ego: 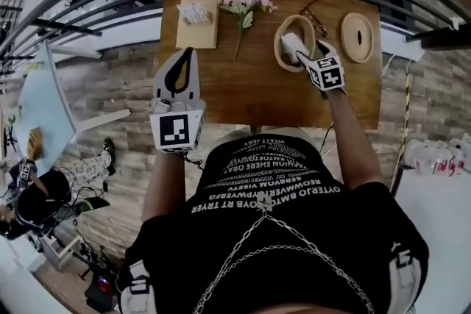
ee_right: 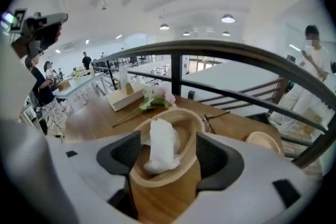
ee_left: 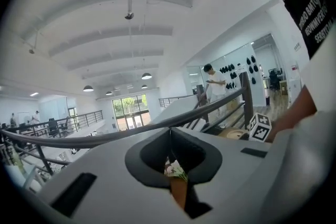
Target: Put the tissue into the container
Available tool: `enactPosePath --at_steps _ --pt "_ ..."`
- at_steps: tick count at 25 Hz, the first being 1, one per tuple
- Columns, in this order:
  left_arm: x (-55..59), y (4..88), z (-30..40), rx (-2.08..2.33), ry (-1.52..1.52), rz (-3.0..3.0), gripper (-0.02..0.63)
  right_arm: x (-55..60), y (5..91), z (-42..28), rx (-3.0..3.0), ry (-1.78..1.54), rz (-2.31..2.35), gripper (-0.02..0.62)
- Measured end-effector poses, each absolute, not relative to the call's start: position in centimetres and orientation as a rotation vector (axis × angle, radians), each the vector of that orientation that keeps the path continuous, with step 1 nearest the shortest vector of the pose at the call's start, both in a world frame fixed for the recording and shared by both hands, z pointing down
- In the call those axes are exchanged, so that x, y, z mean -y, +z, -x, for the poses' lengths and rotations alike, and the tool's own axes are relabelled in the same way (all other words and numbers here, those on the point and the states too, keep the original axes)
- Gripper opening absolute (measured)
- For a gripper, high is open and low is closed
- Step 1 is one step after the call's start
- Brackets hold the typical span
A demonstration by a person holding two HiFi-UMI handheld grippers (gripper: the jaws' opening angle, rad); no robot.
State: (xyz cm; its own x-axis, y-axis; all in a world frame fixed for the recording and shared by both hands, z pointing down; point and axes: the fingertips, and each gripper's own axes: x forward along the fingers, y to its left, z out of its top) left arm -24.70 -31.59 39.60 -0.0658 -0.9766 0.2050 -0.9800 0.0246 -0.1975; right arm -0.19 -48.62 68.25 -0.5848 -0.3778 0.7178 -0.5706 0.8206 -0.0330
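My right claw (ego: pixel 310 54) hung spread wide over the oval, light wooden container (ee_right: pixel 165 199), which stood toward the far edge of the brown wooden tabletop (ego: pixel 250 88), right of the middle. The crumpled white tissue (ee_right: pixel 161 147) lay inside the container, between my jaws but untouched by either pad. It stood tall, poking above the rim. To finish well, I judged I should keep the jaws apart and lift straight up (any sideways drag might snag the tissue and pull it out). My left claw (ego: pixel 188 54), pressed together and empty, hovered over the near left edge, well apart. The round wooden lid (ego: pixel 357 37) lay beside the container, toward the right edge.
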Motion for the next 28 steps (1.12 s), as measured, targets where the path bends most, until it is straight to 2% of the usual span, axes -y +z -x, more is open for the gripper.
enactPosePath --at_steps 5,6,10,12,20,28 --pt "30.1 36.6 27.8 2.279 0.346 -2.192 0.029 45.9 57.6 -0.8 2.438 0.182 -0.861 0.311" --pt "30.1 36.0 28.1 2.285 0.327 -2.212 0.029 45.3 55.2 -1.0 2.481 0.147 -0.895 0.287" --pt "29.8 33.9 28.5 2.313 0.235 -2.267 0.029 41.9 46.2 -2.4 2.637 0.026 -1.051 0.167" --pt "29.7 33.3 28.1 2.298 0.203 -2.299 0.029 40.3 42.6 -3.5 2.678 -0.012 -1.144 0.015" --pt "29.1 32.1 26.2 2.152 0.075 -2.435 0.029 35.4 34.1 -5.4 2.733 -0.090 -1.327 0.014" --pt "29.1 32.4 24.0 2.007 0.058 -2.523 0.029 33.9 35.0 -6.6 2.636 -0.120 -1.383 0.014"
